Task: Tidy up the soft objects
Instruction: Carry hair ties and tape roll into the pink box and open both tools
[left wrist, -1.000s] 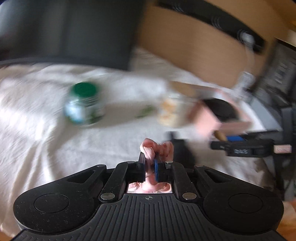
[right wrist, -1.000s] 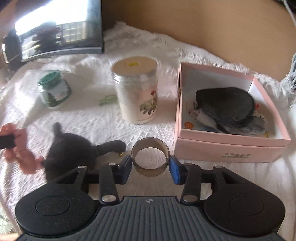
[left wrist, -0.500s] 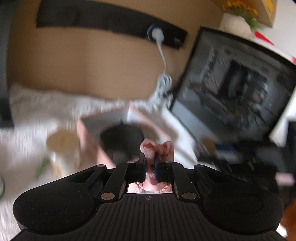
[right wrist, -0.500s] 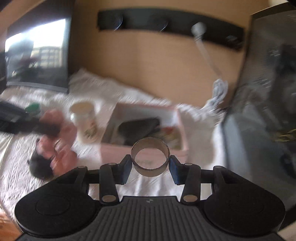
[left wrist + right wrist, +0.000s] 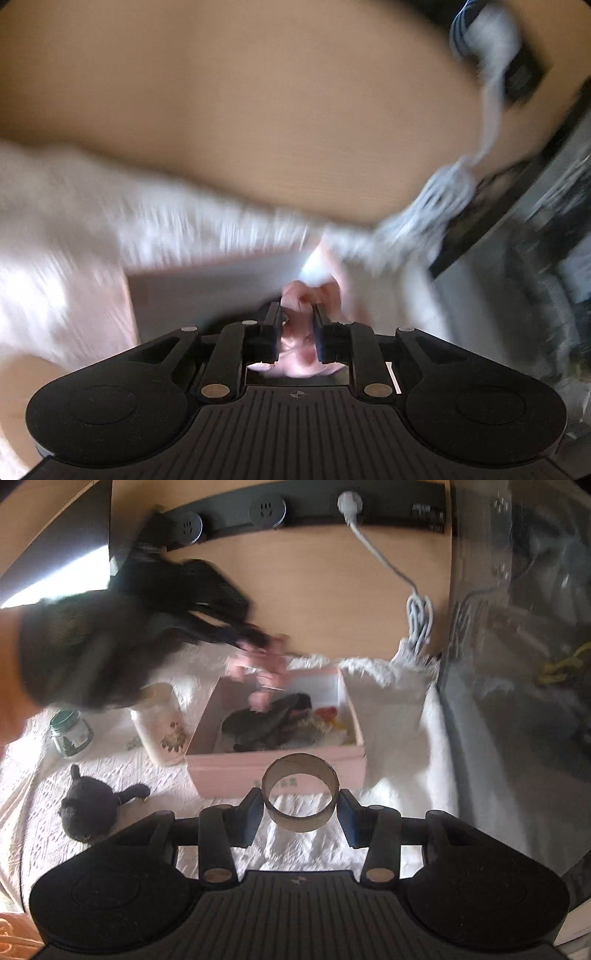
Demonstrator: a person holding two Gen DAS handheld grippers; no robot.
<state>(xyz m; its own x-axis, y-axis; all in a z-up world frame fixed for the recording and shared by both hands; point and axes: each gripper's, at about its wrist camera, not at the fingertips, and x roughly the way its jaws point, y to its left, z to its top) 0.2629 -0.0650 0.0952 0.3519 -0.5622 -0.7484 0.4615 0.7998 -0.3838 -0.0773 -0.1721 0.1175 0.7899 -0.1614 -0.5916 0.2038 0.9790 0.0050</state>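
In the right wrist view, a green-lidded jar (image 5: 71,733) stands at the far left on the white cloth (image 5: 391,716). Near it in front, a dark plush toy (image 5: 90,806) lies on the cloth, well apart from both grippers. To the right stands a floral canister (image 5: 162,725), just beside the pink box (image 5: 236,771). The box holds dark soft items (image 5: 269,723).

The left gripper (image 5: 297,326) is pressed onto a pink soft object (image 5: 308,295), which sits between its fingers and protrudes beyond the tips. In the right wrist view this gripper (image 5: 258,638) is blurred and hangs above the rear left part of the box, with the pink object (image 5: 266,672) dangling over the interior.

The right gripper (image 5: 300,816) pinches a cardboard ring (image 5: 300,794) between its blue pads, above the cloth in front of the box.
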